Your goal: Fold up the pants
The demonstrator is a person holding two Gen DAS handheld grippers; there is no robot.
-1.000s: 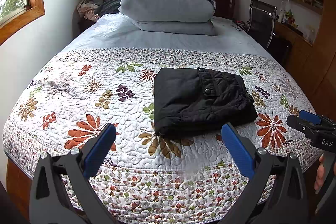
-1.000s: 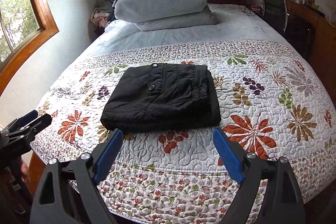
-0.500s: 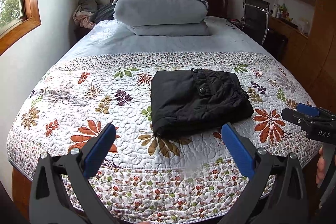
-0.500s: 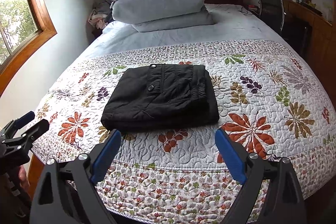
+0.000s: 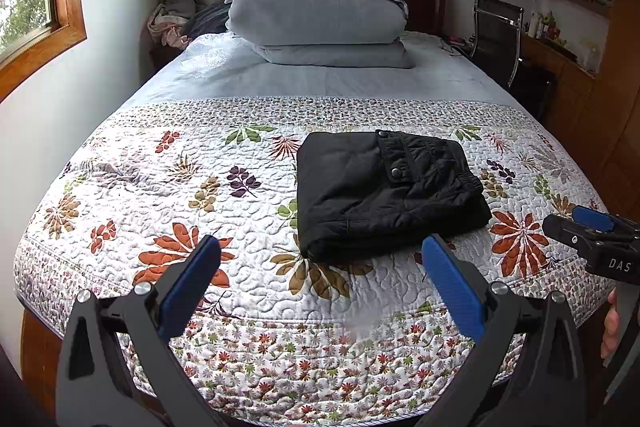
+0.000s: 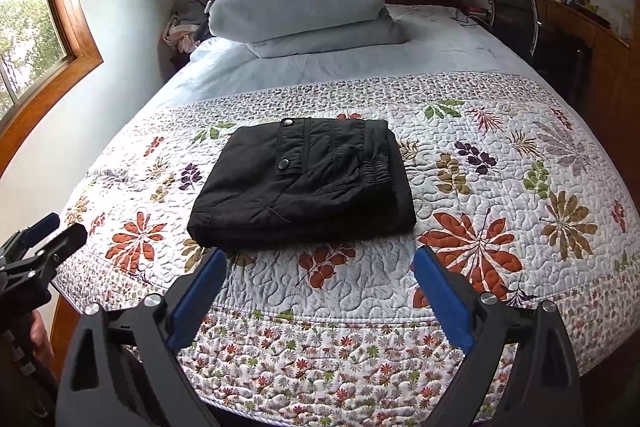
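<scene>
Both tongs, left (image 5: 320, 267) and right (image 6: 318, 273), gape wide and empty just short of the pants (image 6: 304, 183), a soft, thick, limp bundle best pinched at its folded near edge.

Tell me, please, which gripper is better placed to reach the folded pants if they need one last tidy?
Probably the right gripper: the pants lie straight ahead of its open jaws. From the left gripper, also open and empty, they lie off toward its right finger.

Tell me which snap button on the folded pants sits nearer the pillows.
The upper silver snap button, at the folded black pants' far edge; the other snap sits mid-fabric.
</scene>
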